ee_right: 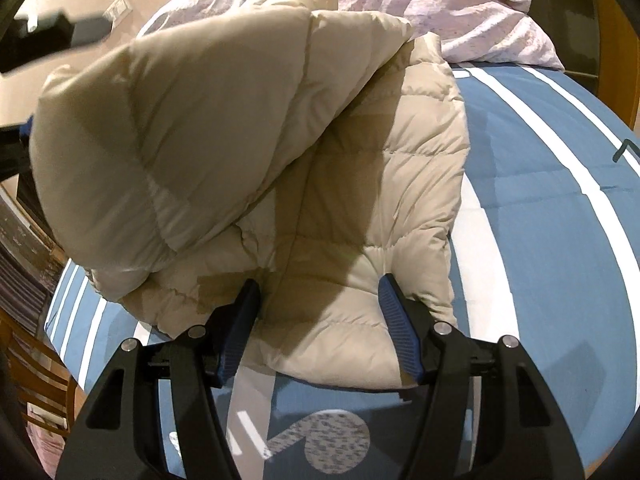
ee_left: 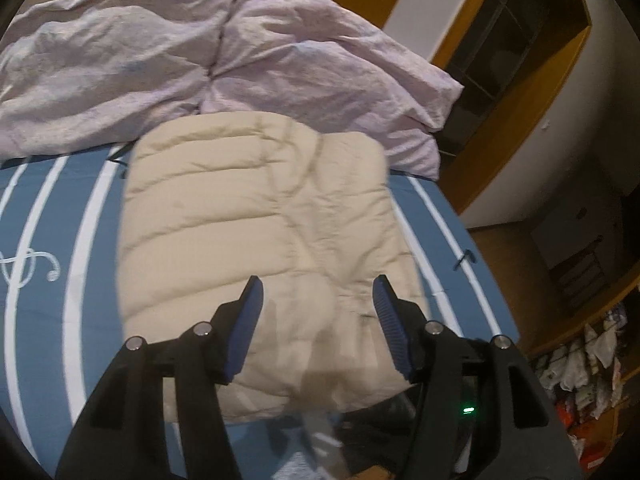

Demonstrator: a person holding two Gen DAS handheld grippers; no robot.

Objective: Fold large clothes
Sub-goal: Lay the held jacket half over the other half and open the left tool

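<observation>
the beige puffer jacket [ee_left: 264, 248] lay on the blue striped bedspread [ee_left: 48, 280], partly folded; i judged more folds remained. both the left gripper [ee_left: 316, 300] and right gripper [ee_right: 320, 300] gaped wide, holding nothing. only the right wrist view showed 1 raised flap [ee_right: 180, 120]; only the left showed the lilac duvet [ee_left: 160, 60] whole.

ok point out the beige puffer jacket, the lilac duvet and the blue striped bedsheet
beige puffer jacket [ee_left: 256, 232]: left wrist view, on its quilted middle panel
lilac duvet [ee_left: 160, 60]: left wrist view, on the crumpled top surface
blue striped bedsheet [ee_right: 540, 240]: right wrist view, on a bare blue band right of the jacket
</observation>
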